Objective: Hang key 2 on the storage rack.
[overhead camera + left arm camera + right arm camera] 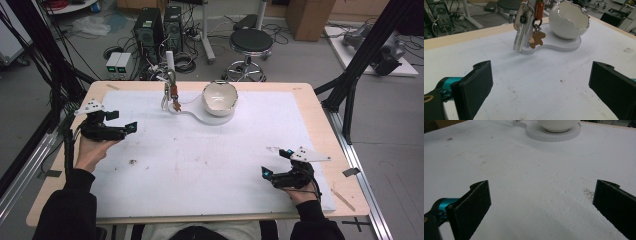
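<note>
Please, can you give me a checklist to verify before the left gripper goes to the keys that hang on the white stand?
1. Left gripper open: ok, its fingers stand wide apart with nothing between them.
2. Right gripper open and out of the way: ok, it rests near the table's front right.
3. Path to the keys: ok, only bare white mat lies between.
4. Keys hanging free: ok, they hang from the post beside the bear charm.
5. Egg-shaped bowl clear of the keys: ok, it sits apart on the same white stand.
6. How firmly the keys are hooked: cannot tell.
</note>
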### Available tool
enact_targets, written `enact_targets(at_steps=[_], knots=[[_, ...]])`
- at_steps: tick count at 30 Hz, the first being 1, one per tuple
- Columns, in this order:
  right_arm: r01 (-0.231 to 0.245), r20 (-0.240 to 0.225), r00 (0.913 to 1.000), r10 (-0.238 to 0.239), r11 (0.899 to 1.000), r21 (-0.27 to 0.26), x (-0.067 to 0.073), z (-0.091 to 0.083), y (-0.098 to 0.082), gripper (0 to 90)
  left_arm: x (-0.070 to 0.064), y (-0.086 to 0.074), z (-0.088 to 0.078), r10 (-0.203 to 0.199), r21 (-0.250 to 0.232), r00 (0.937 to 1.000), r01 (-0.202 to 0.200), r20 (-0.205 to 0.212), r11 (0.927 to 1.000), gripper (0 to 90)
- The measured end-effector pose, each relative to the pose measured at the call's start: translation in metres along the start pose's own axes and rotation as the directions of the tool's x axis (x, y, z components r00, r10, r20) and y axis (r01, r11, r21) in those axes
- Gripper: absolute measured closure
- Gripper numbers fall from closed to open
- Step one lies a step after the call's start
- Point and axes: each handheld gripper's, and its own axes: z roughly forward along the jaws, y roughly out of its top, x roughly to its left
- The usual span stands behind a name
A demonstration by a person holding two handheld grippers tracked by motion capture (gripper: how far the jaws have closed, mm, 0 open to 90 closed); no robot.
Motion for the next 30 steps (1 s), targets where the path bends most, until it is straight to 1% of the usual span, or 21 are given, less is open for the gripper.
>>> enact_targets(at_steps=[1, 3, 8, 10, 13, 14, 15, 20, 21, 22, 24, 28, 29, 30], knots=[[-0.004, 0.0, 1.0, 0.004, 1.0, 0.003, 0.0, 0.0, 0.0, 0.7, -0.001, -0.002, 0.0, 0.004, 0.002, 1.0, -0.004, 0.0, 1.0, 5.8], [-0.004, -0.001, 1.0, 0.004, 1.0, 0.004, 0.0, 0.0, 0.0, 0.7, -0.002, -0.005, -0.001, 0.016, 0.02, 0.9999, -0.016, -0.001, 0.9997, 5.8], [-0.005, 0.0, 1.0, 0.005, 1.0, -0.001, 0.001, 0.001, 0.001, 0.7, -0.005, -0.009, -0.005, 0.021, 0.023, 0.9998, -0.021, 0.004, 0.9995, 5.8], [0.001, 0.002, 1.0, -0.001, 1.0, 0.0, 0.001, 0.001, 0.001, 0.7, -0.006, -0.012, -0.006, 0.026, 0.031, 0.9997, -0.026, 0.004, 0.9992, 5.8], [-0.008, 0.001, 1.0, 0.008, 1.0, 0.005, 0.001, 0.001, 0.0, 0.6, -0.009, -0.015, -0.007, 0.033, 0.051, 0.9994, -0.033, 0.005, 0.9981, 5.8], [-0.009, 0.002, 1.0, 0.009, 1.0, 0.004, 0.001, 0.0, 0.0, 0.6, -0.01, -0.017, -0.008, 0.036, 0.051, 0.9993, -0.036, 0.005, 0.998, 5.8], [-0.002, 0.005, 1.0, 0.002, 1.0, -0.001, 0.0, 0.0, 0.0, 0.7, -0.011, -0.018, -0.009, 0.038, 0.053, 0.9992, -0.038, 0.008, 0.9979, 5.8], [-0.003, 0.006, 1.0, 0.003, 1.0, 0.005, 0.0, 0.0, 0.0, 0.6, -0.018, -0.03, -0.012, 0.047, 0.075, 0.9987, -0.049, 0.022, 0.996, 5.8], [-0.004, 0.006, 1.0, 0.004, 1.0, 0.004, 0.0, 0.0, 0.0, 0.7, -0.018, -0.03, -0.012, 0.047, 0.075, 0.9987, -0.049, 0.022, 0.996, 5.8], [-0.002, 0.007, 1.0, 0.002, 1.0, 0.007, 0.0, 0.001, -0.001, 0.7, -0.02, -0.035, -0.013, 0.06, 0.096, 0.998, -0.062, 0.02, 0.9935, 5.8], [-0.004, 0.008, 1.0, 0.004, 1.0, 0.006, 0.0, 0.0, 0.0, 0.7, -0.021, -0.041, -0.015, 0.064, 0.109, 0.9978, -0.065, 0.016, 0.9919, 5.8], [-0.007, 0.008, 0.9999, 0.007, 1.0, 0.008, 0.0, 0.0, -0.001, 0.7, -0.023, -0.053, -0.021, 0.05, 0.112, 0.9987, -0.05, 0.009, 0.9924, 5.8], [-0.007, 0.008, 0.9999, 0.007, 1.0, 0.008, 0.0, 0.0, -0.001, 0.7, -0.023, -0.053, -0.021, 0.05, 0.112, 0.9987, -0.05, 0.009, 0.9924, 5.8], [-0.005, 0.008, 1.0, 0.005, 1.0, 0.007, 0.0, 0.0, -0.001, 0.7, -0.025, -0.059, -0.023, 0.035, 0.105, 0.9993, -0.036, 0.014, 0.9938, 5.8]])
